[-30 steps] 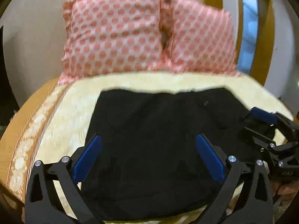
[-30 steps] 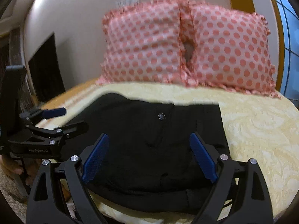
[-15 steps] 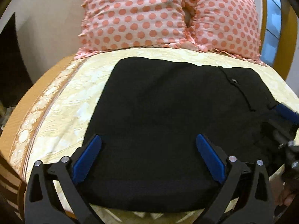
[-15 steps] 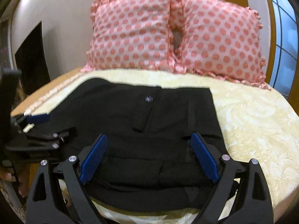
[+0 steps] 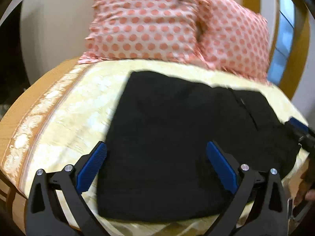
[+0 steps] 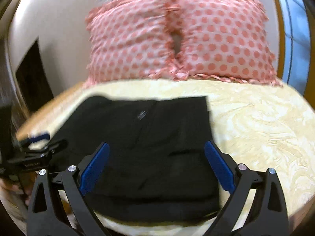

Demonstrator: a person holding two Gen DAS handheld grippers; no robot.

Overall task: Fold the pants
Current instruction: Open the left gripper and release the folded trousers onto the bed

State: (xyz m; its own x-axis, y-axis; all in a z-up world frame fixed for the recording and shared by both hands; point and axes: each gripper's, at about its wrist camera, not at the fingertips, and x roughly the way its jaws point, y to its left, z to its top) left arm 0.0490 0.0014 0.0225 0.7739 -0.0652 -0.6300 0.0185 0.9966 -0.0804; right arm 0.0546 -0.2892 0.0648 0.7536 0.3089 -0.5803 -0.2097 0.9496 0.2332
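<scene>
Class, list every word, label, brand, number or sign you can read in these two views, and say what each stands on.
No text can be read.
Pale lettering on the side of the left gripper, seen in the right wrist view: too blurred.
A small pale mark on the black pants: blurred, unreadable.

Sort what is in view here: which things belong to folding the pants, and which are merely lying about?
Part of the job:
- folded black fabric pants, flat on the bed
- left gripper, jaws open, nothing between them
- right gripper, jaws opening, gripping nothing

Just lying about:
- two pink polka-dot pillows against the wall
- cream patterned bedspread
</scene>
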